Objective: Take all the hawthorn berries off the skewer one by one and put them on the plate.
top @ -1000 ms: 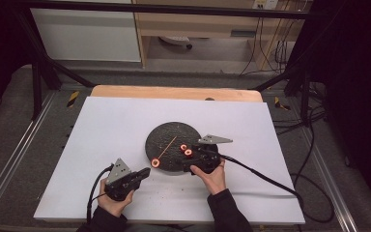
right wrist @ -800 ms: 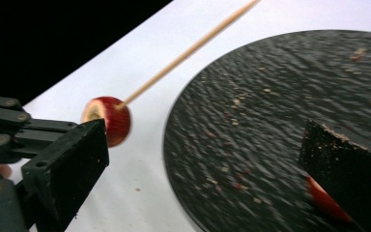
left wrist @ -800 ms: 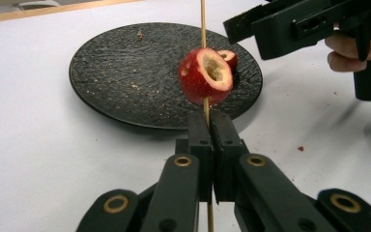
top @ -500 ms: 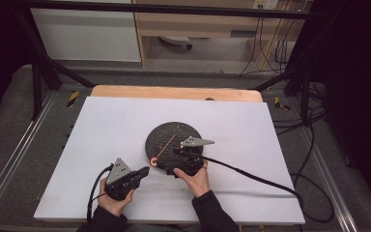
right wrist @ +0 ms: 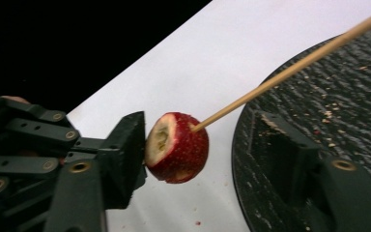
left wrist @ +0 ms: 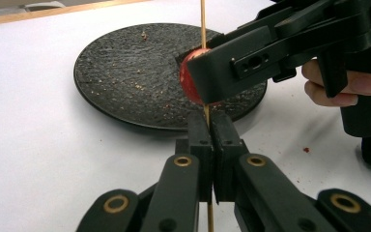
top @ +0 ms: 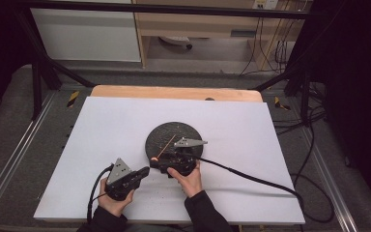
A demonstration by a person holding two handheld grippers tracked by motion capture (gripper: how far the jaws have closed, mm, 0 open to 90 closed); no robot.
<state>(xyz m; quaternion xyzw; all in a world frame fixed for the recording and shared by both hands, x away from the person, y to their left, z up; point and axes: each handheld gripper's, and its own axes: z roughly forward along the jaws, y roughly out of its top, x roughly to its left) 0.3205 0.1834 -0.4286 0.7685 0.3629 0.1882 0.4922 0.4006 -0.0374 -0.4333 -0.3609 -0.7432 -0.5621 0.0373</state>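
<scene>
Step in hand: judged from the pictures, drawing the strawberry (right wrist: 176, 147) along or off the skewer (right wrist: 290, 67).
Doing it well: move the berry straight along the stick, no twisting; squeeze softly, since the fruit looks ripe and bruises easily; keep the stick end fixed.
Left tool (left wrist: 211, 145): jaws together, clamped on the skewer's near end, just off the plate's (top: 174, 137) front rim.
Right tool (right wrist: 198, 150): jaws apart, one on each side of the berry, the left jaw touching its cut face.
Strawberry: threaded on the stick, raised over the white tabletop (top: 106, 130) beside the plate edge.
Hands: both low at the front edge, right hand (top: 187, 178) turned leftward across the skewer.
</scene>
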